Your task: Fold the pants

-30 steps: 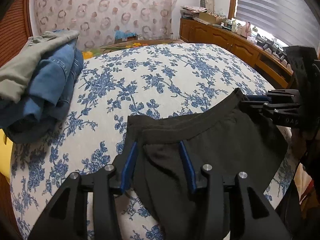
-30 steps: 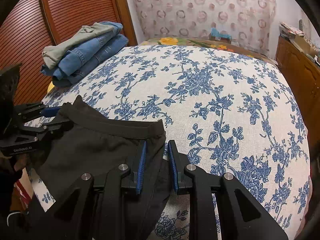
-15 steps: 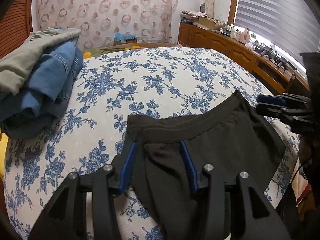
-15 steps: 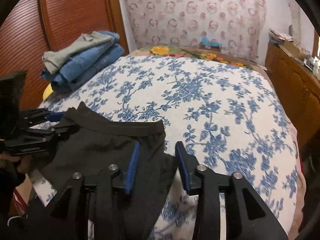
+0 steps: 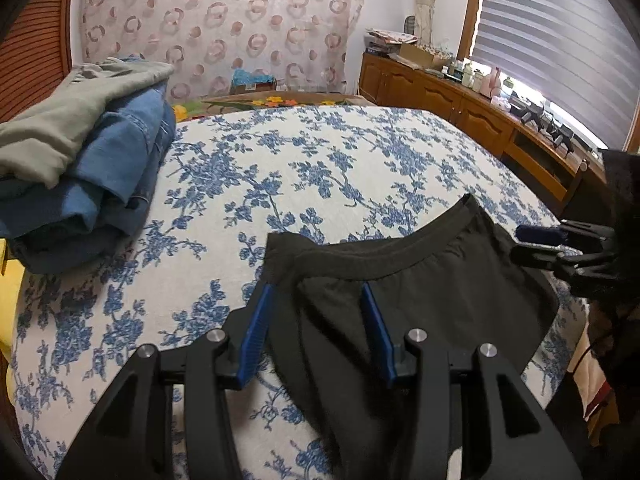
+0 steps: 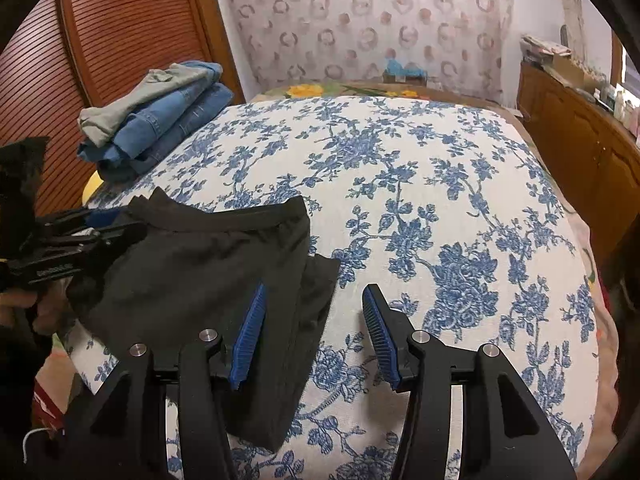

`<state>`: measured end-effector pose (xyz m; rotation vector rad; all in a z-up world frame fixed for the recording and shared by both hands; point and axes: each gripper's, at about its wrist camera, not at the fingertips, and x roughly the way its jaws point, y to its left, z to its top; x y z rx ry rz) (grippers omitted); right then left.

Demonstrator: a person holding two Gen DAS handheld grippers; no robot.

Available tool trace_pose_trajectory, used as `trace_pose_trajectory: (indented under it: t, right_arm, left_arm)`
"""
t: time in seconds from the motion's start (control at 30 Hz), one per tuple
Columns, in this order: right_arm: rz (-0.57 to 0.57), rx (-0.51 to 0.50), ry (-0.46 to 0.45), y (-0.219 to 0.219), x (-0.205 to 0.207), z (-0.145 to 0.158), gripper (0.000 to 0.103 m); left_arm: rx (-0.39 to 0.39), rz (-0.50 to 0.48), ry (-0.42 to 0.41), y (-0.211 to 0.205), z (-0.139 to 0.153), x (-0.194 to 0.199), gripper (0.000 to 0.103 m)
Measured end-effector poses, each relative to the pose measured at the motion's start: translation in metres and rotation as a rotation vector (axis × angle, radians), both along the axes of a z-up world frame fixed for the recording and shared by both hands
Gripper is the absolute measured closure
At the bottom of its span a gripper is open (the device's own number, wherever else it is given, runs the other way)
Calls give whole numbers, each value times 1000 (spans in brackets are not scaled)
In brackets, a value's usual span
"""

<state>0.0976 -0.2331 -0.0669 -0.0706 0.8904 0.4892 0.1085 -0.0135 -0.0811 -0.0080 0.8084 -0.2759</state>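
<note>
Black pants [image 5: 440, 292] lie on the near edge of the flowered bed, waistband away from me, legs hanging over the edge. They also show in the right wrist view [image 6: 208, 272]. My left gripper [image 5: 316, 304] is open, its blue pads either side of the waistband's left corner, not clamping it. My right gripper [image 6: 312, 306] is open and empty above the pants' right edge. The right gripper shows in the left wrist view [image 5: 560, 244], pulled back from the cloth. The left gripper shows in the right wrist view [image 6: 100, 226] at the pants' far corner.
A pile of folded jeans and a grey garment [image 5: 80, 168] sits at the bed's left side, also in the right wrist view [image 6: 160, 116]. A wooden cabinet [image 5: 460, 108] with clutter runs along the right wall. The flowered bedspread [image 6: 400, 184] stretches beyond the pants.
My right gripper opened wide, let go of the waistband corner and drew back and up. The pants settled flat on the bed. My left gripper stayed open in place.
</note>
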Motion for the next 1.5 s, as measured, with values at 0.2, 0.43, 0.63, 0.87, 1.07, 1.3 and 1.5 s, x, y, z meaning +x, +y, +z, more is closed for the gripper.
trace_pose_trajectory:
  t: [0.2, 0.43, 0.63, 0.87, 1.07, 1.3, 1.5]
  right_arm:
    - [5, -18, -1, 11, 4, -4, 52]
    - [-4, -37, 5, 17, 10, -6, 51]
    - [-3, -57, 2, 21, 13, -8, 51]
    - [-5, -74, -8, 24, 12, -10, 51]
    - [35, -40, 6, 25, 11, -10, 75]
    - [44, 19, 8, 21, 5, -5, 93]
    - [41, 73, -68, 16, -11, 17, 94]
  left_arm:
    - [-11, 14, 11, 10, 3, 3, 58]
    - [-60, 22, 75, 14, -9, 17, 58]
    - [-101, 28, 89, 19, -12, 19, 58]
    - [-106, 28, 77, 20, -12, 19, 59]
    - [-97, -11, 66, 12, -11, 16, 85]
    - [-112, -12, 14, 8, 2, 2, 93]
    - [-98, -36, -84, -2, 31, -19, 94]
